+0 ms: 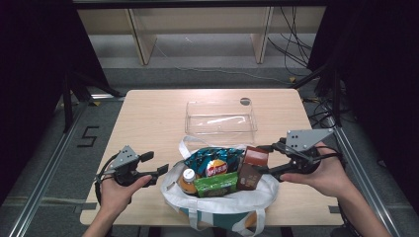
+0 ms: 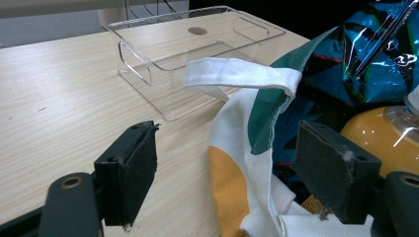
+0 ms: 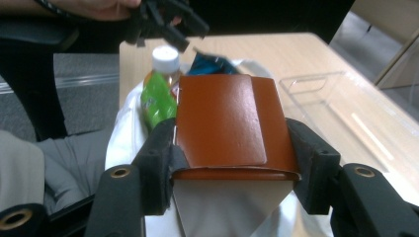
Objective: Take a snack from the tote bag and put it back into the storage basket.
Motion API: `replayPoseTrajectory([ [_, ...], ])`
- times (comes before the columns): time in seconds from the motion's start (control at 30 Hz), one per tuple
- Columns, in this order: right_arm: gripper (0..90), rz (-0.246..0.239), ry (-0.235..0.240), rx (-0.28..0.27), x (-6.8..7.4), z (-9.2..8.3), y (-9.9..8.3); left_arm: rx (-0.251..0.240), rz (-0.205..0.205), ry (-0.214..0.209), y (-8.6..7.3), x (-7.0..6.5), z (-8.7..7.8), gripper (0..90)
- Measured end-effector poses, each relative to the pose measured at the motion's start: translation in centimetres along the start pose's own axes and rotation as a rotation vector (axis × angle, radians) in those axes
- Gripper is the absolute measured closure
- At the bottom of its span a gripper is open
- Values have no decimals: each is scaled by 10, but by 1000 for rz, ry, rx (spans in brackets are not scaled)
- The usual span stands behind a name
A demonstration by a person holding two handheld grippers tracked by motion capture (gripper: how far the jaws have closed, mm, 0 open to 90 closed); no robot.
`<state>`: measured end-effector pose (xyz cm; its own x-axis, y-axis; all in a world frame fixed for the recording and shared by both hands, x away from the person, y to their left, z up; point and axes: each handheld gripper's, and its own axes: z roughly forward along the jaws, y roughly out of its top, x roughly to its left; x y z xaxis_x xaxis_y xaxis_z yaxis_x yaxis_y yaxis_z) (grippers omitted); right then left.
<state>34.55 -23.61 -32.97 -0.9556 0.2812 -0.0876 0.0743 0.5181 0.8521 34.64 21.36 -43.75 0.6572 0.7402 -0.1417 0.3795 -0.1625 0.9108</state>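
High view: showed the right gripper clamped on the brown carton at the 3 o'clock edge of the white tote bag, beside the chip bag, green packet and orange bottle. Placed the clear tray at 12 o'clock from the bag, on the wooden table. Left gripper at 9 o'clock, jaws apart, holding nothing.

Right gripper view: gave the grip close up, both pads pressed against the carton's sides, its folded brown top facing the camera.

Left gripper view: revealed the tote's white strap and green and orange patches, with the cloth edge lying between the spread jaws, untouched.
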Motion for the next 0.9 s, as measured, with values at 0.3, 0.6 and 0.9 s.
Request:
replayPoseTrajectory([
  [0.3, 447, 11, -47, -83, -8, -25, 26, -1, -1, 3, 0, 1, -1, 241],
  [0.6, 447, 6, -83, -135, -16, -52, 51, 3, -3, 6, 0, 1, -1, 241],
  [0.9, 447, 23, -116, -177, -25, -67, 62, -5, -7, 3, 0, 1, -1, 241],
])
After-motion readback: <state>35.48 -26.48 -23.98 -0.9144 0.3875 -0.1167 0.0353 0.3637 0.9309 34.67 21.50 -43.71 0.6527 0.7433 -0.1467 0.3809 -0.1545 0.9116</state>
